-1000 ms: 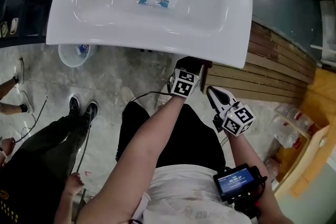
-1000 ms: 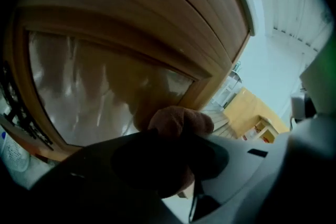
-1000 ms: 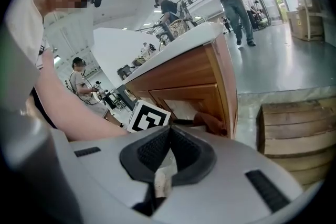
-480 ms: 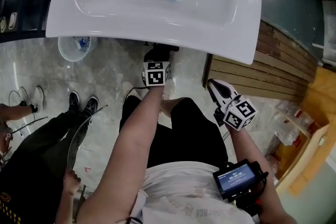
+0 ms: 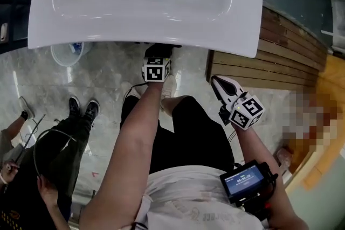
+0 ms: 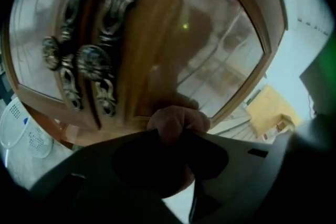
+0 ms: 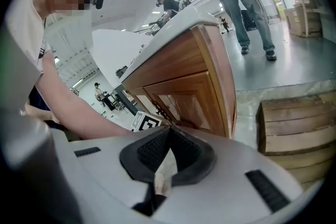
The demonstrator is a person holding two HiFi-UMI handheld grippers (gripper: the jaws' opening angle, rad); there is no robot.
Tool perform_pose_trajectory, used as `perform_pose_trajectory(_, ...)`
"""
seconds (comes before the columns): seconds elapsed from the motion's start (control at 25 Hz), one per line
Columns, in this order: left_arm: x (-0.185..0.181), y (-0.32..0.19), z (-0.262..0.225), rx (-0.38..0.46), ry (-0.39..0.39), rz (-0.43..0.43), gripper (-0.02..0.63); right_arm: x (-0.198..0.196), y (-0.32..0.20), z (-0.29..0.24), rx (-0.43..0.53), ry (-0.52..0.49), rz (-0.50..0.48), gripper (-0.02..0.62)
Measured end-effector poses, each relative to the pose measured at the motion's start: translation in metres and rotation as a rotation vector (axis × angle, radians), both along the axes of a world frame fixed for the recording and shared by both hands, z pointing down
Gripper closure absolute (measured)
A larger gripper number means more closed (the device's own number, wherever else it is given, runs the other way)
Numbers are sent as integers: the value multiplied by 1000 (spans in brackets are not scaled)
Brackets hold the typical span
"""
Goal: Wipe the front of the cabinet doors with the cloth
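The left gripper [image 5: 156, 62] reaches out at 12 o'clock from the person's body. Its front end goes under the edge of the big white sink [image 5: 237, 19]. In the left gripper view, its two fingers are squeezed tight on a small brown lump of cloth [image 6: 178, 119]. The cloth sits low on the cabinet door [image 6: 157, 44], right up against the wood edge under the glass. It looks like it is pressing on the wood. Two curly metal handles [image 6: 79, 63] are at 10 o'clock from the cloth.

In the head view, the right gripper [image 5: 217, 85] is at 4 o'clock from the left one. It is up in the air, apart from the cabinet, and its tip points to 11 o'clock. In the right gripper view, its fingers are closed together at the tips. A pale bit shows in the thin gap lower down, but it is too small to tell what it is. The wood cabinet shows at 12 o'clock past those fingers.

A wooden pallet [image 5: 269, 62] lies on the floor at 2 o'clock in the head view. A white basket [image 5: 63, 55] stands at 9 o'clock from the left gripper. A second person [image 5: 59, 143] in dark clothes stands at 8 o'clock. A small screen [image 5: 245, 181] is strapped on the person's right arm at 5 o'clock.
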State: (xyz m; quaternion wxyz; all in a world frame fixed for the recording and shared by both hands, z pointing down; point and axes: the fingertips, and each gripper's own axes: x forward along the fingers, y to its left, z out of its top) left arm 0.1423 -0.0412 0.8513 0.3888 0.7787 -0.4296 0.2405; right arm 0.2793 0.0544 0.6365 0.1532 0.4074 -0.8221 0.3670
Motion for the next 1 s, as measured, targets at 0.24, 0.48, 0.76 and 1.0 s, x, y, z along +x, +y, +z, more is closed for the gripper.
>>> perform_pose_trajectory(0.24, 107, 11, -19, 56, 117, 217, 471, 29, -2, 0, 17, 22, 52, 581)
perform_pose_trajectory(0.48, 155, 35, -48, 99, 164, 331, 471, 46, 12, -15, 3, 53, 118, 581)
perform_pose_trajectory(0.76, 56, 39, -121, 230, 108, 327, 471, 13, 12, -46, 61, 40, 94, 582)
perform_pose_trajectory(1.0, -64, 76, -229, 355, -1, 272, 471, -39, 12, -118, 152, 6, 54, 583)
